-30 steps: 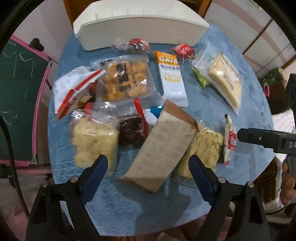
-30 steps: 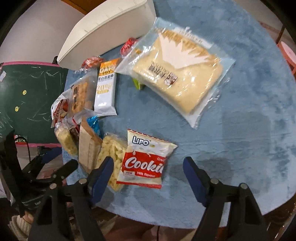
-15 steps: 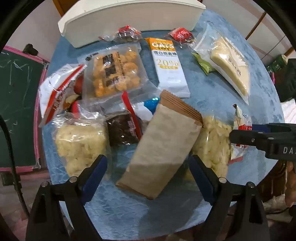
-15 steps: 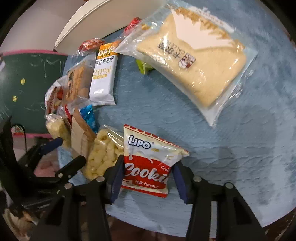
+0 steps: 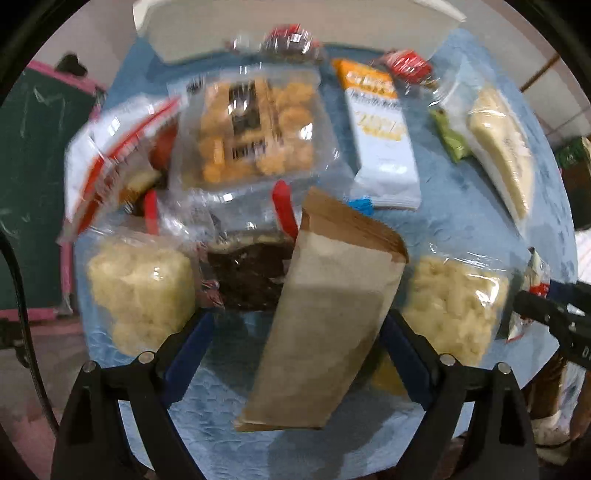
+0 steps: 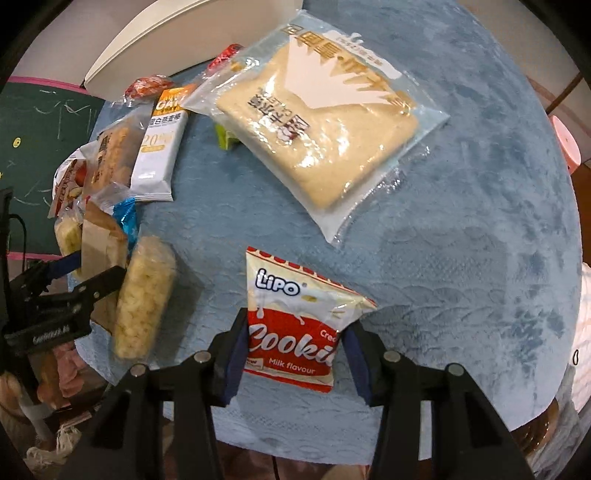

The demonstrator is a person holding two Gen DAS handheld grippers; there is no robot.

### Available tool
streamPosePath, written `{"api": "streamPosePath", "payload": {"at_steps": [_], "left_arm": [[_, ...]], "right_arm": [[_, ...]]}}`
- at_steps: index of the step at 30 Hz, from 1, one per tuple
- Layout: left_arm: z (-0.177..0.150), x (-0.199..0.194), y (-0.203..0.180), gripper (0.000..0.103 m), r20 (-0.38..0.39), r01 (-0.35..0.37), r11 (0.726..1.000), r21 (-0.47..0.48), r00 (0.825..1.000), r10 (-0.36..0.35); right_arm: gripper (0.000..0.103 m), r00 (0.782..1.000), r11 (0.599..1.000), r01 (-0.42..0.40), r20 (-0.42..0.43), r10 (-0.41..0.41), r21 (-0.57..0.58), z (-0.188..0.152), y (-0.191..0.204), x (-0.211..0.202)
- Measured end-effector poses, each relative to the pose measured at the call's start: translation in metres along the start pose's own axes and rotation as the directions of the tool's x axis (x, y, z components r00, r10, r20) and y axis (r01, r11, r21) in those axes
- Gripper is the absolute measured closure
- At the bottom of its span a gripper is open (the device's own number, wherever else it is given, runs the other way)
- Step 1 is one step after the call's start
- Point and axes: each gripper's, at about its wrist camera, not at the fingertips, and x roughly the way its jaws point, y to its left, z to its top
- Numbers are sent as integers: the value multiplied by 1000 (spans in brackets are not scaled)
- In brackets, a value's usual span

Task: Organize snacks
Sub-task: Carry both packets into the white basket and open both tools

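Snack packs lie on a round blue table. My right gripper is shut on a red and white Lipo cookie pack near the front edge. My left gripper is open, its fingers astride a brown paper packet. Beside that packet lie a dark brownie pack, a puffed rice pack at left and a corn puff pack at right. The white basket stands at the table's far edge. The left gripper shows in the right wrist view.
Further back lie an orange cracker pack, a white oat bar, a bagged bread slice, a red and white bag, small red candies and a green sachet. A green chalkboard stands left of the table.
My right gripper closed from wide open onto the cookie pack. My left gripper moved forward and lower, so the brown packet now lies between its open fingers.
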Motion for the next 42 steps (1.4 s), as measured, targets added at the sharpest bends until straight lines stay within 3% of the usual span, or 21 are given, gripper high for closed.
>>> {"api": "streamPosePath", "payload": {"at_steps": [2,3,8,13,17,22,26,33,37,40,42], "left_arm": [[-1,8,-2,16,-45,9,1000,-25,999,-10],[-3,12,-5,26,-63,25,999,-28,998,-27],[-9,10,-24,42,-59,-39,999,15,998,39],[-18,-6,-21,43,-82,-24,1000,-5,996,24],[-15,-38,-14,43,-38,-26,999,-22,999,25],[-3,-105,-5,43,102,-19,997,-69,994,26],[16,-166,5,43,242,-5,996,-94,970,28],[79,-259,9,43,453,-41,997,-62,889,65],[109,-280,22,43,501,-38,998,-48,864,57],[135,-284,25,43,522,-19,999,-34,853,34],[150,-278,27,43,526,-10,1000,-30,850,24]], "right_arm": [[54,1000,1000,1,-2,-1,0,-4,-1,0],[54,1000,1000,1,0,-1,-2,-5,-1,0],[54,1000,1000,-4,13,4,-20,-3,3,-4],[55,999,995,-1,49,6,-102,3,18,-18],[55,994,982,16,114,5,-190,10,30,-40],[54,980,966,15,196,36,-257,28,40,-73],[54,962,961,2,263,74,-276,53,46,-109],[54,914,957,1,389,117,-291,102,64,-167],[54,879,962,18,463,114,-271,133,81,-198],[54,849,970,23,517,109,-243,161,88,-220],[54,840,974,30,534,96,-223,176,94,-225]]}}
